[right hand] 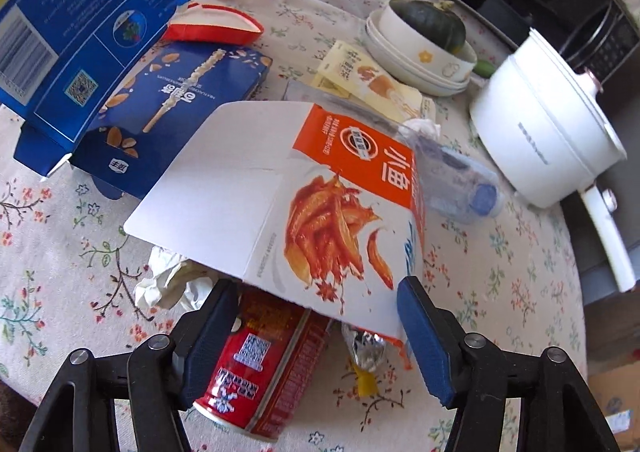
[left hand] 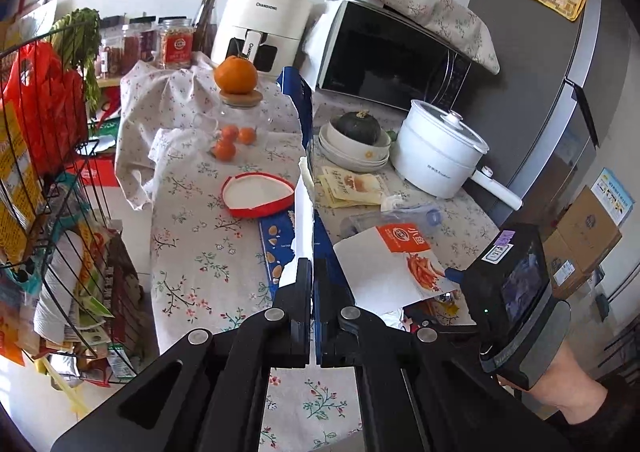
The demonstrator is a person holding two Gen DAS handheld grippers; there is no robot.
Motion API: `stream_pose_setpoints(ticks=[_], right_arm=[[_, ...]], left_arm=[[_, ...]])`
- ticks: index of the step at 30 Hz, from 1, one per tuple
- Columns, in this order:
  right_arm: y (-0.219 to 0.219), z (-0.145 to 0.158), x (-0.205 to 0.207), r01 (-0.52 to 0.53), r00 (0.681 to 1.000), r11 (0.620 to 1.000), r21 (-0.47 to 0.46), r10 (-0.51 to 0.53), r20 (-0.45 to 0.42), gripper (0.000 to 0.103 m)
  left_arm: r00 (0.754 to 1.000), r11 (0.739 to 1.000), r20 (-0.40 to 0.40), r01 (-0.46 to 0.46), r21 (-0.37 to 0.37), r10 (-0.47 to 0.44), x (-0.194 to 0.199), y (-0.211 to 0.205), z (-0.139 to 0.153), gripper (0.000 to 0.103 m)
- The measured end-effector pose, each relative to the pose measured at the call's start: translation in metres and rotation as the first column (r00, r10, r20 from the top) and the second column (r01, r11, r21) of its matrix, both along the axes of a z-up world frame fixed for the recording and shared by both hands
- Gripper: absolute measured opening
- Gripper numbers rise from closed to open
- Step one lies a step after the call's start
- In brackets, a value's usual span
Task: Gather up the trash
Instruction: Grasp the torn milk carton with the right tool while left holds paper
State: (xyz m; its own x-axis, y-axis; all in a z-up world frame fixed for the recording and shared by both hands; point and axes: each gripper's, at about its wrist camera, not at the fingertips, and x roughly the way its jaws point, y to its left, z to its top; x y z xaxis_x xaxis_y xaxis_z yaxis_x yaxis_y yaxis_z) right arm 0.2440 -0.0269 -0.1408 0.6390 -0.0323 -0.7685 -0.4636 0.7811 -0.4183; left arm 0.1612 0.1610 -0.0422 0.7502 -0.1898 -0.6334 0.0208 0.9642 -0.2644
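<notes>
Blue carton [left hand: 306,188] is pinched edge-on in the left gripper [left hand: 312,272], while the right gripper [right hand: 316,316], jaws spread, is best lowered squarely around the red can [right hand: 256,368] lying under the orange-and-white box [right hand: 280,196].

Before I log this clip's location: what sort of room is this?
Most likely a home kitchen or dining corner: a microwave, an air fryer and a white electric pot stand on a cloth-covered table.

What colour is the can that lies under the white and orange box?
The can is red with white print, seen best in the right wrist view.
</notes>
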Motion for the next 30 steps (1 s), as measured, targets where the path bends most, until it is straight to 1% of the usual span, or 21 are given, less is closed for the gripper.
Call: stream_pose_setpoints(ticks=[2,3,5,10,13,16,19,21,23,26,30], right_arm=[[0.006,-0.004,0.001,-0.032,0.999,0.999,-0.044,0.034,0.037,0.057],[0.007,-0.004,0.001,-0.042,0.998,0.998,-0.055,0.044,0.046,0.050],[0.008,-0.002,0.002,-0.054,0.997,0.997,-0.050,0.057,0.061,0.046],[0.004,0.019,-0.002,-0.058,0.990,0.998,-0.021,0.060,0.130,0.022],[-0.010,0.036,-0.001,-0.029,0.987,0.999,0.024,0.025,0.157,0.013],[-0.037,0.053,0.007,0.037,0.988,0.993,0.116,-0.054,0.147,0.007],[-0.077,0.068,0.018,0.130,0.983,0.960,0.249,-0.158,0.095,0.005],[-0.105,0.073,0.024,0.189,0.976,0.923,0.335,-0.215,0.039,0.002],[-0.132,0.074,0.029,0.245,0.965,0.882,0.402,-0.263,-0.010,0.001],[-0.163,0.073,0.031,0.304,0.948,0.837,0.456,-0.312,-0.059,0.000],[-0.194,0.075,0.026,0.344,0.934,0.797,0.497,-0.346,-0.092,0.000]], left_arm=[[1.000,1.000,-0.002,0.002,0.000,-0.002,0.002,0.001,-0.001,0.000],[1.000,1.000,-0.004,0.004,0.001,-0.004,0.002,-0.001,-0.001,0.000],[1.000,1.000,-0.007,0.007,0.002,-0.007,0.004,-0.002,-0.002,0.000],[1.000,1.000,-0.005,0.015,-0.009,-0.015,0.006,-0.006,0.001,0.000],[1.000,1.000,0.001,0.017,-0.016,-0.017,0.007,-0.009,0.004,0.000],[1.000,1.000,0.009,0.017,-0.026,-0.017,0.008,-0.013,0.009,0.000],[1.000,0.999,0.015,0.021,-0.031,-0.020,0.008,-0.020,0.012,0.000],[0.999,0.999,0.018,0.028,-0.031,-0.028,0.008,-0.026,0.014,0.000],[0.999,0.999,0.019,0.035,-0.033,-0.034,0.009,-0.032,0.016,0.000],[0.999,0.998,0.019,0.049,-0.044,-0.048,0.011,-0.044,0.018,0.000],[0.997,0.996,0.034,0.076,-0.053,-0.075,0.011,-0.061,0.022,0.000]])
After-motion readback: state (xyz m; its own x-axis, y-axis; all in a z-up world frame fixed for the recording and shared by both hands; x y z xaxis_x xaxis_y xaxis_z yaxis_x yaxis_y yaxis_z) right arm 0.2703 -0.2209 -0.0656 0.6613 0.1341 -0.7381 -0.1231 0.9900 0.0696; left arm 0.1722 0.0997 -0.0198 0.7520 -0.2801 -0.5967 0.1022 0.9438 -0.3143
